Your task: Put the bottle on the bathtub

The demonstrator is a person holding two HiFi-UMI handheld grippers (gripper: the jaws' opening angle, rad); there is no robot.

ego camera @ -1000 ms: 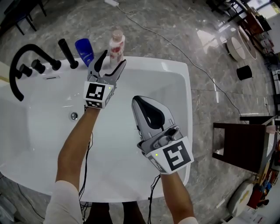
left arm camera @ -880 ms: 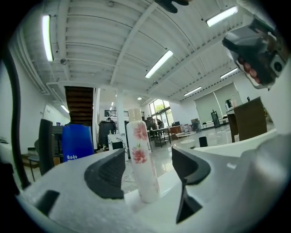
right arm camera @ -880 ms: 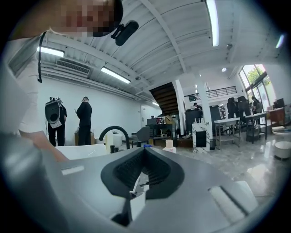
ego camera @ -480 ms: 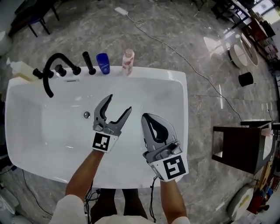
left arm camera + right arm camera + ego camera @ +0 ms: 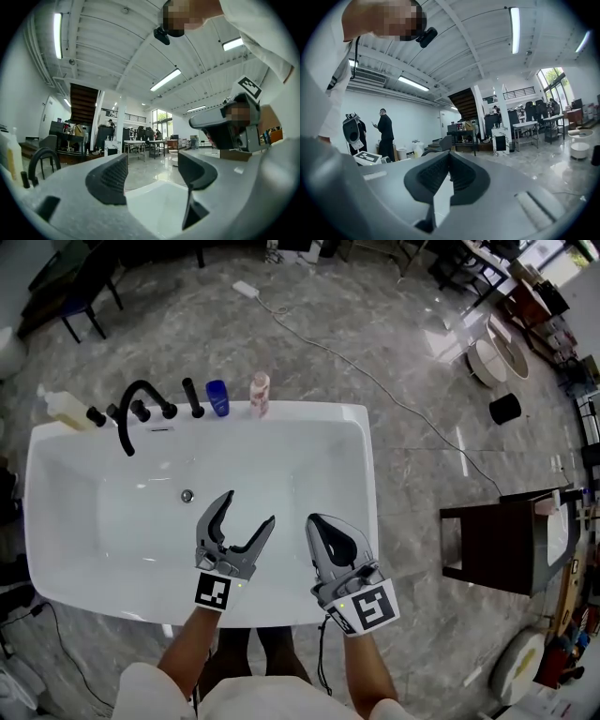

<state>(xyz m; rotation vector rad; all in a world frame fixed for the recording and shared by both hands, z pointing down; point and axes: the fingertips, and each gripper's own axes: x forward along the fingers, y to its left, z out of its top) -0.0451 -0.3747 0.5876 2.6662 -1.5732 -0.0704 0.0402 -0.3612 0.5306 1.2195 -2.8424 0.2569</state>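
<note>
Head view, bottle point(image 5: 260, 393) upright on bathtub point(image 5: 309, 410) rim (label unreadable), left tongs point(image 5: 249, 507) apart, right tongs point(image 5: 314, 519) together.

A black arched faucet point(image 5: 123, 423), a black upright handle point(image 5: 194, 397) and a blue cup point(image 5: 217, 397) stand in a row along the far rim of the bathtub point(image 5: 309, 410). A pale yellow dispenser point(image 5: 66, 407) sits at its far left corner. On the grey marble floor point(image 5: 412, 465), a dark wooden stool point(image 5: 497, 540) stands to the right, with a black bucket point(image 5: 504, 409) beyond it.
</note>
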